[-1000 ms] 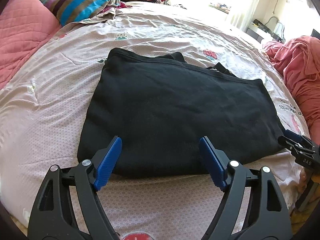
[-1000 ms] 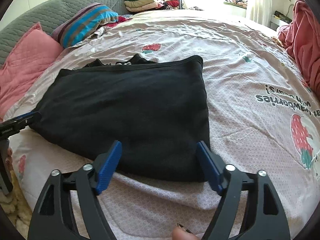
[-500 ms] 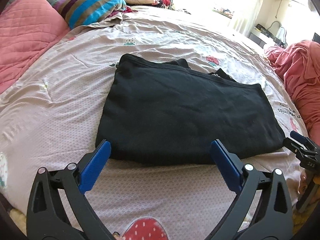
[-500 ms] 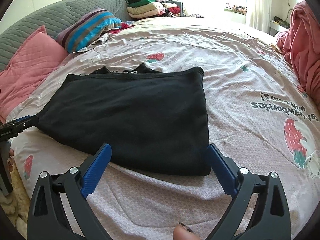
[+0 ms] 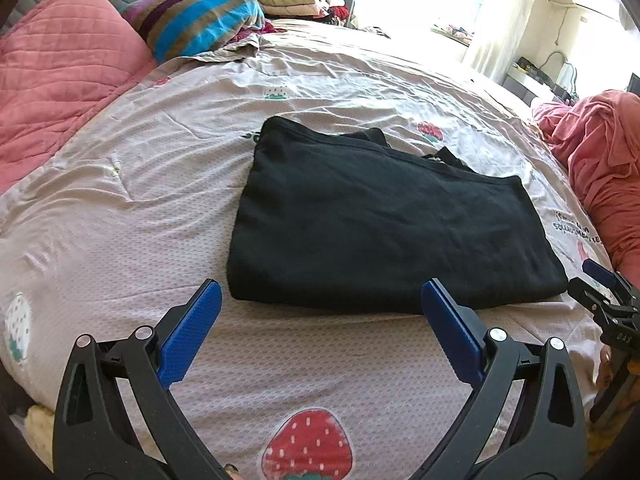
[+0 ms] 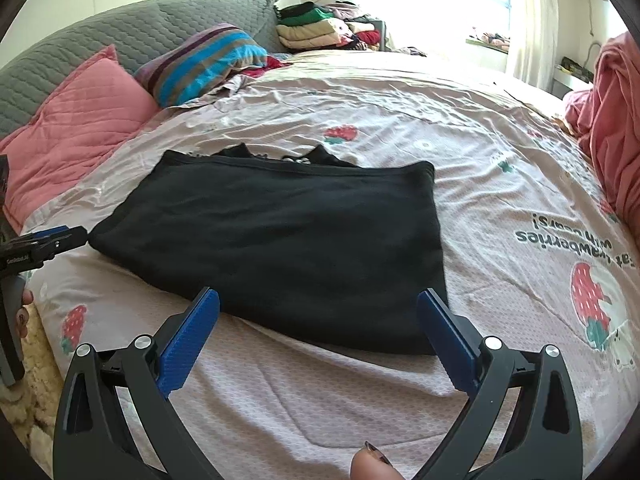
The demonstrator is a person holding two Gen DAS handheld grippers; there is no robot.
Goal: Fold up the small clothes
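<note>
On bed sheet, folded black garment lies flat; both grippers wide open.

Counts: 1 folded black garment on 1 bed. 2 hand-held grippers: left, right, 2 blue pads each. 2 pillows: 1 pink, 1 striped. 1 stack of folded clothes. 1 pink blanket heap.

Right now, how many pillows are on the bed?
2: a pink quilted pillow at the far left by the grey headboard, and a striped pillow just right of it. Others may be hidden.
</note>
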